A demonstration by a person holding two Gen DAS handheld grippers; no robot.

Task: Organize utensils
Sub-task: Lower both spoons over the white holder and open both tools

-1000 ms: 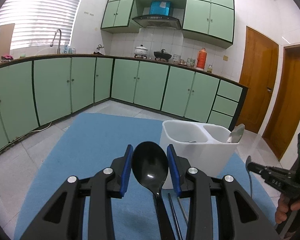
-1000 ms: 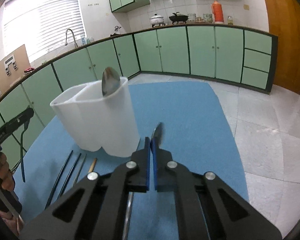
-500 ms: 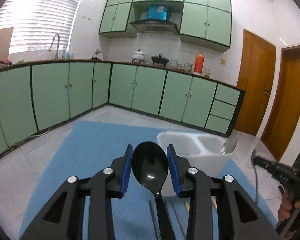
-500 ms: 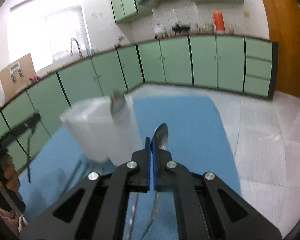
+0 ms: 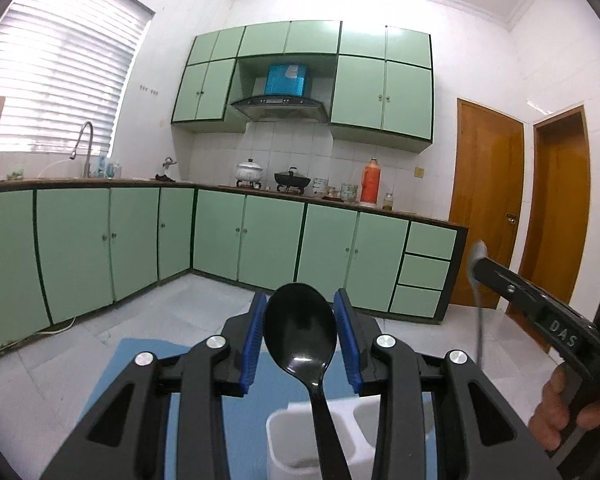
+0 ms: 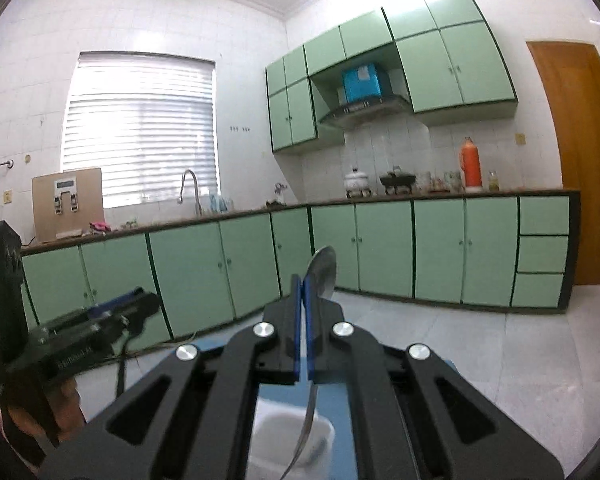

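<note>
blue mat [image 5: 148,364]: covers the floor under everything
white holder [image 5: 296,444]: two compartments; I can't make out what's inside
left gripper [image 5: 300,336]: pinching black plastic spoon [image 5: 300,328] bowl-up, handle above the holder, probably for dropping in
right gripper [image 6: 302,320]: pressed together on metal spoon [image 6: 322,272], handle hanging over the holder

The black spoon [image 5: 300,328] between the blue pads looks like shiny, smooth plastic. The metal spoon [image 6: 322,276] in the other gripper is shiny like a mirror. Below both tools, the white holder [image 5: 288,436] looks like smooth, dull plastic, and the blue mat [image 5: 140,360] looks soft and matt. The doors [image 5: 488,208] far ahead are glossy wood.
</note>
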